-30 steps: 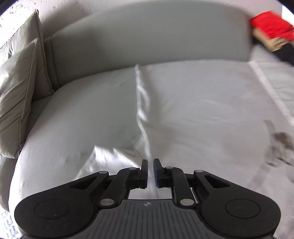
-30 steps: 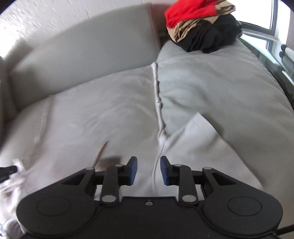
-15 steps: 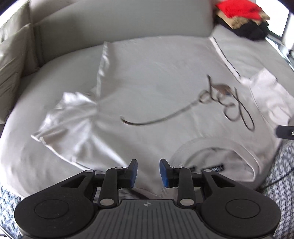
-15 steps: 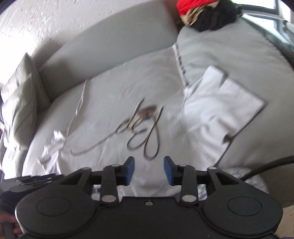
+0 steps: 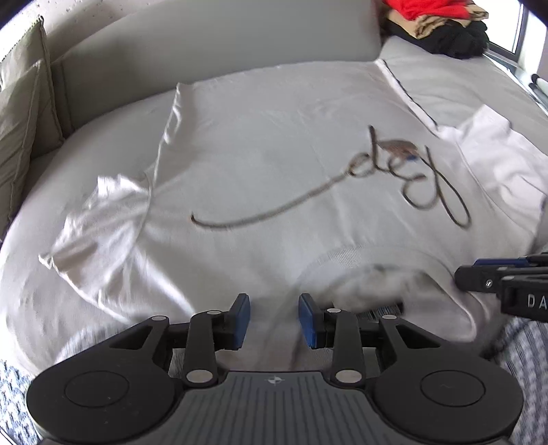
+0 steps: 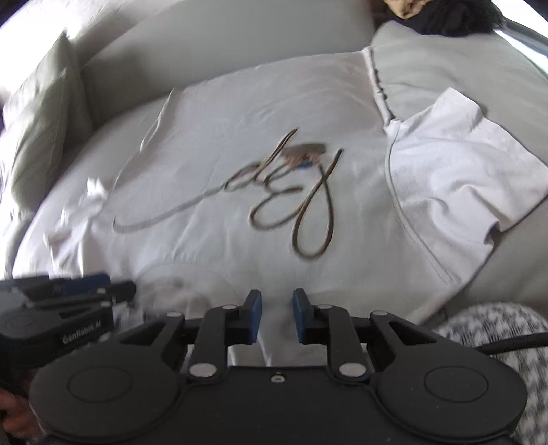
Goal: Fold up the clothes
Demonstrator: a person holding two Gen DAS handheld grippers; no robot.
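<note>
A white T-shirt (image 5: 274, 154) with a dark script print lies spread face up on the grey sofa, its collar (image 5: 359, 260) nearest me. My left gripper (image 5: 274, 318) hovers low over the shoulder just left of the collar. Its jaws stand apart over a crease of cloth, and the pads do not press on it. My right gripper (image 6: 277, 315) is at the other shoulder of the T-shirt (image 6: 239, 119), jaws also apart over a fold. Each gripper shows in the other's view: the right gripper (image 5: 469, 270), the left gripper (image 6: 120, 284). One short sleeve (image 6: 462, 171) lies flat at the right.
A pile of red, tan and black clothes (image 5: 438, 24) sits at the sofa's far right end. A grey cushion (image 5: 20, 102) leans at the left. Houndstooth fabric (image 6: 496, 325) and a black cable (image 6: 513, 344) lie along the near edge.
Both grippers have drawn back from the far part of the shirt to its collar end and sunk lower. The left jaws went from nearly shut to apart. The right jaws narrowed slightly.
</note>
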